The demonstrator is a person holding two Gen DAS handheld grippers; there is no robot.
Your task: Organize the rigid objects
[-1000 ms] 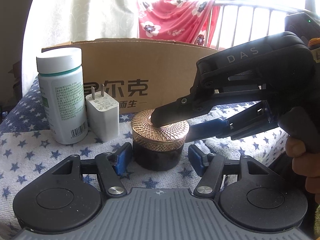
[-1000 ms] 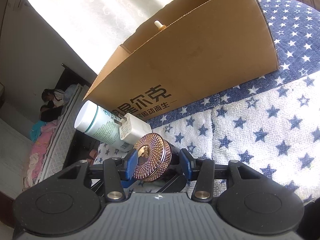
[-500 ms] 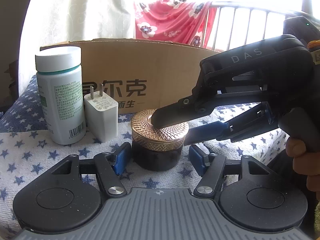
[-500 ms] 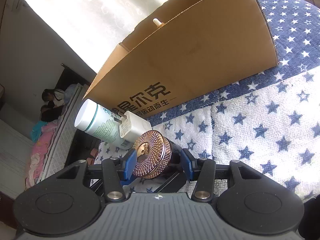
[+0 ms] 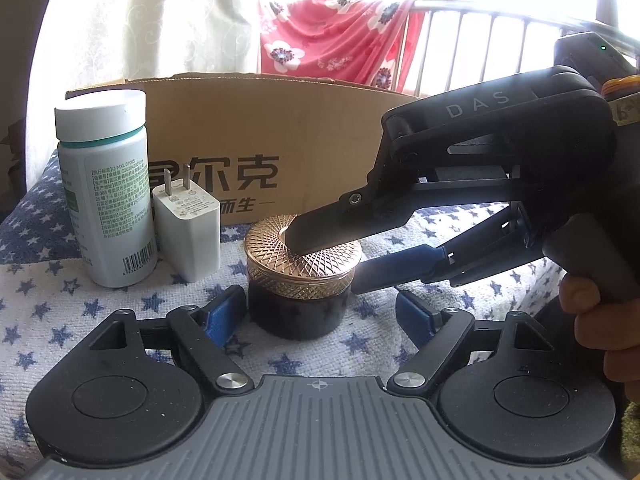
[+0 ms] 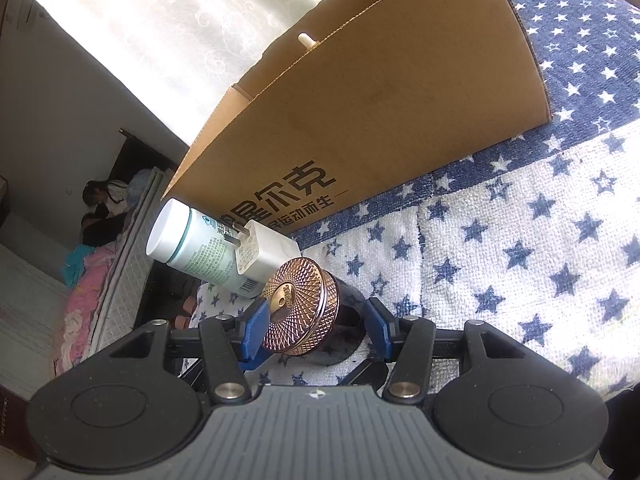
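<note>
A dark jar with a copper lid (image 5: 304, 276) stands on the star-patterned cloth (image 5: 48, 304). My left gripper (image 5: 320, 316) is open, its blue pads either side of the jar's base, not touching. My right gripper (image 6: 316, 332) is open and turned on its side; one finger lies over the lid, the other beside the jar's body, as the left wrist view shows (image 5: 332, 256). The jar also shows in the right wrist view (image 6: 304, 308). A white pill bottle (image 5: 106, 192) and a white charger (image 5: 188, 232) stand to the jar's left.
A brown cardboard box (image 5: 312, 148) with printed characters stands open-topped right behind the objects; it also shows in the right wrist view (image 6: 384, 96), with a small white cap just over its rim. A hand holds the right gripper's handle (image 5: 600, 312). Curtain and railing lie beyond.
The left gripper's view has shifted slightly closer and a little to the left. The right gripper stays around the jar, its view tilted a touch. The jar has not moved.
</note>
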